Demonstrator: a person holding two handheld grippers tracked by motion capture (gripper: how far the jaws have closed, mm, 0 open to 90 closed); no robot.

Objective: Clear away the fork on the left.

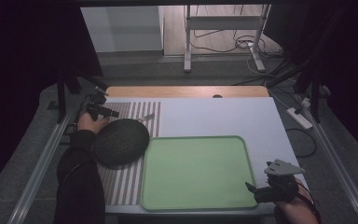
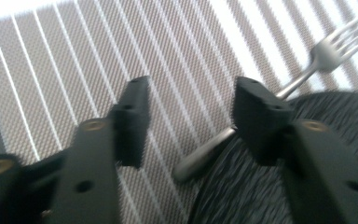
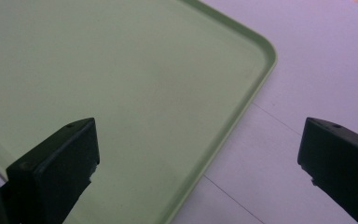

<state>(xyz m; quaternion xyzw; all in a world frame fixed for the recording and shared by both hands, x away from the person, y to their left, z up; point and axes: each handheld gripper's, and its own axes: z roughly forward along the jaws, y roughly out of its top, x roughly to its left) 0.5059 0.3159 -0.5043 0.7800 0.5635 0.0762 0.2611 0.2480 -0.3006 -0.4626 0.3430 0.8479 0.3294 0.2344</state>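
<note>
At the bench's near edge, about 5 o'clock, the right gripper [image 1: 261, 191] hovers with jaws spread wide over the right rim of the green tray [image 1: 196, 172] – gripping nothing. Further off at 10 o'clock, the left gripper [image 2: 189, 116] holds its jaws apart above the striped mat [image 2: 74, 56], just beside the fork [image 2: 270, 98], whose handle touches the dark round bowl [image 1: 120, 141] – the tines point away
</note>
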